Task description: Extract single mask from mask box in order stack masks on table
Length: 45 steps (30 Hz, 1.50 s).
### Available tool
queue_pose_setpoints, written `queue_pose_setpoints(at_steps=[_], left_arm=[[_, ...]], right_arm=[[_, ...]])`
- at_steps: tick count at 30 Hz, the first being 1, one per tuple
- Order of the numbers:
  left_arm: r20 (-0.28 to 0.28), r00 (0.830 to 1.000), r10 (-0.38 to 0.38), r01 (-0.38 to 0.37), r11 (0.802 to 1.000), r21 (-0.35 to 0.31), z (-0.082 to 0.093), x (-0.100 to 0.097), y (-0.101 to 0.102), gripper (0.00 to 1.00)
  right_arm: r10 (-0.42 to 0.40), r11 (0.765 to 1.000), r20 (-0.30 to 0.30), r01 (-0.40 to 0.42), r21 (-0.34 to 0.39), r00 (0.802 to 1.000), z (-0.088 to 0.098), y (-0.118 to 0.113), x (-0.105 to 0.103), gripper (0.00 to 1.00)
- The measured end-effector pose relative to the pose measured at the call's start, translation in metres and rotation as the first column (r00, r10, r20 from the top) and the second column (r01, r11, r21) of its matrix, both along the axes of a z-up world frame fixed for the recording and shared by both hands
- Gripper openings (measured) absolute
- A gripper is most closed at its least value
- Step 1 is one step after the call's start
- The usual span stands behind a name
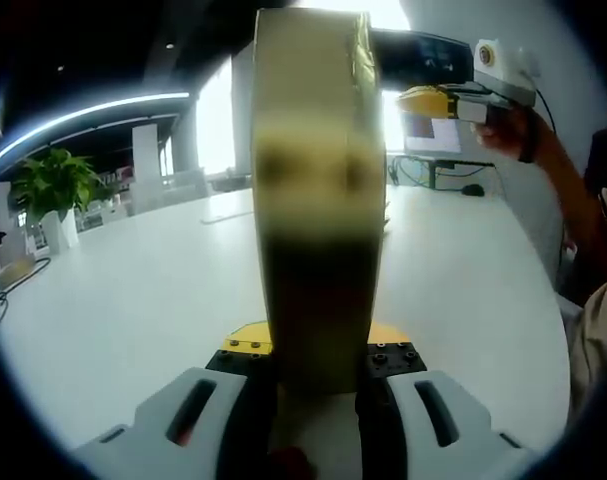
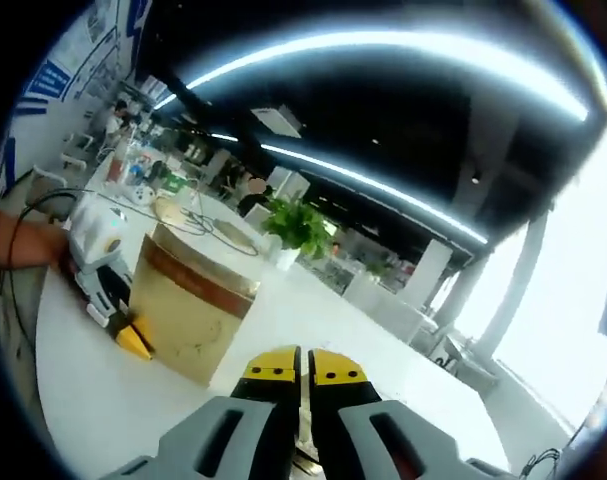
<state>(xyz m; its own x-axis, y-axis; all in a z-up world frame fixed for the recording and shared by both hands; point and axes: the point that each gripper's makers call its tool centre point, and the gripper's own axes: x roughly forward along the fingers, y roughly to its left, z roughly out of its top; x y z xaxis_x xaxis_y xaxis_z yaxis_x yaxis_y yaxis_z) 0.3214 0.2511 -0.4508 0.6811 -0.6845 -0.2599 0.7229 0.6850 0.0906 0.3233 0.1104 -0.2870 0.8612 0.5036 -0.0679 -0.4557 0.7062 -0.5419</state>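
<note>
Left gripper [image 1: 318, 365] fingers clamp mask box [image 1: 318, 200] upright above white tabletop [image 1: 133, 300]. Right gripper [image 2: 301, 372] fingers pressed together, empty, box [image 2: 193, 310] lying ahead-left, near.

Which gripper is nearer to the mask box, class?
Left. The left gripper is clamped on the mask box, jaws on either side. The right gripper is shut and held up off the box, well away from it.

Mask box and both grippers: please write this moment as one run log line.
left gripper: shut on mask box, held above white table | right gripper: jaws closed, nothing seen between | no mask visibly extracted
</note>
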Motion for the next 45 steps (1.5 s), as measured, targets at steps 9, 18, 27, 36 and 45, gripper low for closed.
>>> queue_pose_setpoints(at_steps=[9,18,27,36,45], left_arm=[[0.004,1.000,-0.002,0.002,1.000,0.002,0.000,0.000,0.000,0.20],[0.005,1.000,-0.003,0.002,1.000,0.003,0.000,0.001,0.001,0.20],[0.010,1.000,-0.003,0.003,1.000,0.006,0.000,0.001,0.001,0.20],[0.015,1.000,-0.006,0.005,1.000,0.008,0.001,0.000,0.000,0.20],[0.020,1.000,-0.010,0.010,1.000,0.010,0.001,0.001,-0.002,0.20]], right_arm=[[0.085,0.992,0.005,-0.084,-0.099,0.996,0.014,0.021,-0.002,0.00],[0.123,0.975,-0.036,-0.128,-0.181,0.992,0.017,0.034,-0.001,0.01],[0.140,0.965,-0.051,-0.148,-0.215,0.989,0.024,0.043,0.002,0.01],[0.168,0.947,-0.059,-0.178,-0.266,0.984,0.027,0.053,0.005,0.01],[0.213,0.914,-0.092,-0.232,-0.332,0.973,0.028,0.060,0.004,0.01]])
